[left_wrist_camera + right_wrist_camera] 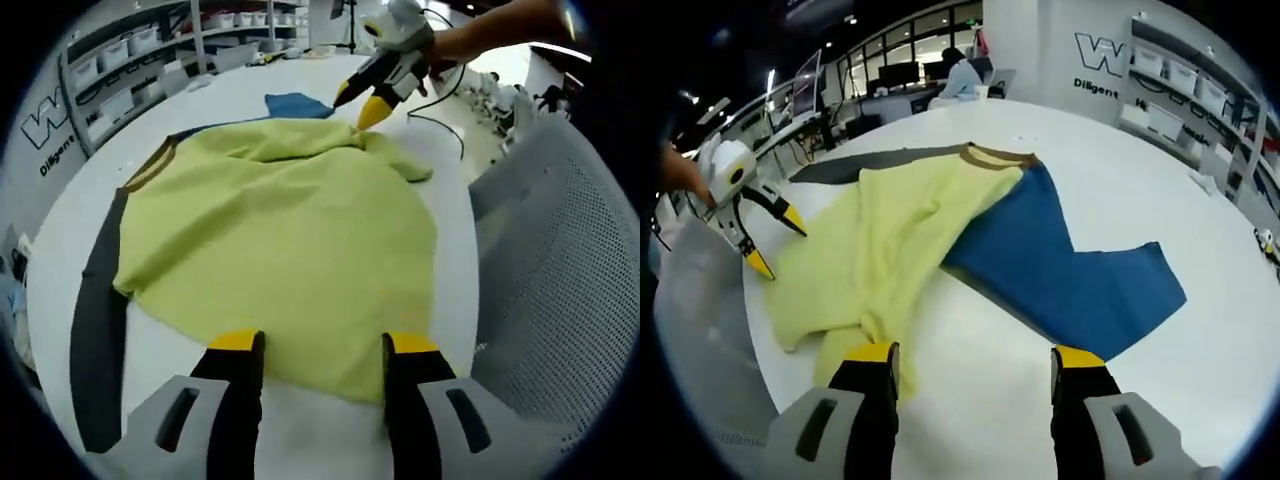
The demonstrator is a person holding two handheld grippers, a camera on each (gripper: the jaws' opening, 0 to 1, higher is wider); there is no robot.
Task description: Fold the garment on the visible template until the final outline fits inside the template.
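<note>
White and round-edged, the counter (1160,180) carries a garment (280,230) that is yellow-green over most of its body, with a blue sleeve (1070,270) and a dark grey sleeve (95,320).

From the left gripper view, the left gripper (323,352) hangs at 6 o'clock with its jaws spread wide, pinching nothing, their yellow tips just over the near hem of the garment. The grey sleeve runs along the counter from 9 toward 7 o'clock. At 12 o'clock the right gripper (358,103), held by a hand (490,30), has its jaws apart at the far rumpled edge of the cloth. A grey mesh chair back (560,270) stands at 3 o'clock, and shelving with bins (130,60) at 10 o'clock.

From the right gripper view, the right gripper (975,362) has its jaws spread at 6 o'clock, gripping nothing, its left tip beside a fold of yellow cloth. The blue sleeve lies flat toward 3 o'clock, and the brown-trimmed collar (995,155) sits at 12 o'clock.
</note>
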